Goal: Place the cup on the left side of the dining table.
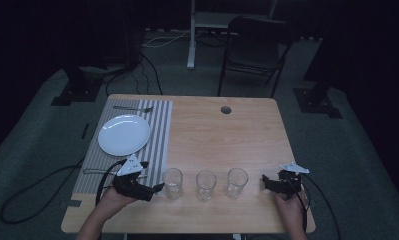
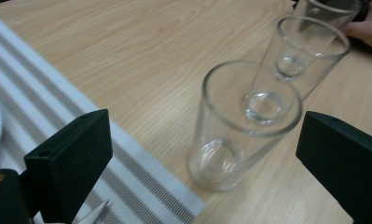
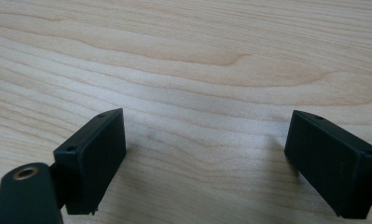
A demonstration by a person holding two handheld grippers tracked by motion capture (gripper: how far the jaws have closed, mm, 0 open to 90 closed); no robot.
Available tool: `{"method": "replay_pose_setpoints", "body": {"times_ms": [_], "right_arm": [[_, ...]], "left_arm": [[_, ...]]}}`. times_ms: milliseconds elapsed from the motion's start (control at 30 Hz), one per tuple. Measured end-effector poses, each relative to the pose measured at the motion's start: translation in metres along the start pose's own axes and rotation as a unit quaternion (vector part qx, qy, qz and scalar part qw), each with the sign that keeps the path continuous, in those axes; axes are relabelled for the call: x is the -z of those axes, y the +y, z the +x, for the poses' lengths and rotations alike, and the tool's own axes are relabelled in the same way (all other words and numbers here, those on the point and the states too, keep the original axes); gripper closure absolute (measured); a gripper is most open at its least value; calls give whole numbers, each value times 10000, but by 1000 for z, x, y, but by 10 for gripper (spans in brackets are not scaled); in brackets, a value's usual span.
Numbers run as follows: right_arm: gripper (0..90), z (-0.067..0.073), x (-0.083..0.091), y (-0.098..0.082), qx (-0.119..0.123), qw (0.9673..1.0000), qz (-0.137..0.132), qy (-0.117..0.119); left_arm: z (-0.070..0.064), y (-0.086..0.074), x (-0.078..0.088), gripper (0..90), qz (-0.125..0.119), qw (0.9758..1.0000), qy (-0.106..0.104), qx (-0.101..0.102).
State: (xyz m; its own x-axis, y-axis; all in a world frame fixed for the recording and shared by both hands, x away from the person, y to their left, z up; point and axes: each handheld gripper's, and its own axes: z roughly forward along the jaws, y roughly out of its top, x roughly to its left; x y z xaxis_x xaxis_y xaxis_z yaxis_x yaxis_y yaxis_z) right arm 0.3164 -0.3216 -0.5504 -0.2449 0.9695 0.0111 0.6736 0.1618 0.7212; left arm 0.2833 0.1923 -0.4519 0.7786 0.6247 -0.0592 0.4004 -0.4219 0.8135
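The left tongs (image 1: pixel 158 188) are spread wide, with the nearest glass (image 2: pixel 242 123) upright just ahead, lower centre of the high view. The right tongs (image 1: pixel 263 180), also spread and empty, sit beside the row's far glass (image 1: pixel 236 182).

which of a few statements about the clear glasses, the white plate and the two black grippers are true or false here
1. Three clear drinking glasses stand upright in a row near the front edge of the light wooden table: the left glass, the middle glass and the right glass. True.
2. The round white plate sits on bare wood. False: it rests on the grey striped placemat.
3. The left gripper is open, with the left glass between its jaws. True.
4. The right gripper is shut on a glass. False: it is open over bare wood.
5. A metal fork lies on the plate. False: it lies on the placemat beyond it.
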Motion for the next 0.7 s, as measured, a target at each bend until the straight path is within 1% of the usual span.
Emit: {"method": "replay_pose_setpoints", "body": {"times_ms": [67,100,133,167,233,300,333,433,467,533,567,600,633,700], "right_arm": [[120,0,0,0,3,10000,-1,0],[120,0,0,0,3,10000,-1,0],[121,0,0,0,0,10000,-6,1],[120,0,0,0,0,10000,-6,1],[120,0,0,0,2,10000,-8,1],[120,0,0,0,4,10000,-7,0],[120,0,0,0,4,10000,-7,0],[120,0,0,0,2,10000,-6,0],[120,0,0,0,2,10000,-6,0],[121,0,0,0,6,10000,-9,0],[120,0,0,0,5,10000,-7,0],[120,0,0,0,5,10000,-9,0],[120,0,0,0,3,10000,-7,0],[120,0,0,0,6,10000,-8,0]], "left_arm": [[-1,2,-2,41,-3,10000,-12,-17],[-2,5,-3,41,11,10000,-63,-61],[-3,8,-7,40,18,9999,-89,-72],[-3,8,-7,40,18,9999,-89,-72],[-5,14,-11,41,36,9998,-158,-125],[-7,17,-14,41,40,9997,-163,-176],[-7,17,-14,41,40,9997,-163,-176],[-10,23,-17,41,7,9994,-289,-179],[-11,24,-18,41,6,9994,-295,-189],[-12,27,-21,41,56,9992,-317,-238],[-13,28,-23,41,62,9992,-326,-231],[-14,30,-25,41,115,9990,-341,-261],[-15,31,-26,41,128,9990,-308,-305],[-16,35,-28,41,136,9987,-368,-315]]}}
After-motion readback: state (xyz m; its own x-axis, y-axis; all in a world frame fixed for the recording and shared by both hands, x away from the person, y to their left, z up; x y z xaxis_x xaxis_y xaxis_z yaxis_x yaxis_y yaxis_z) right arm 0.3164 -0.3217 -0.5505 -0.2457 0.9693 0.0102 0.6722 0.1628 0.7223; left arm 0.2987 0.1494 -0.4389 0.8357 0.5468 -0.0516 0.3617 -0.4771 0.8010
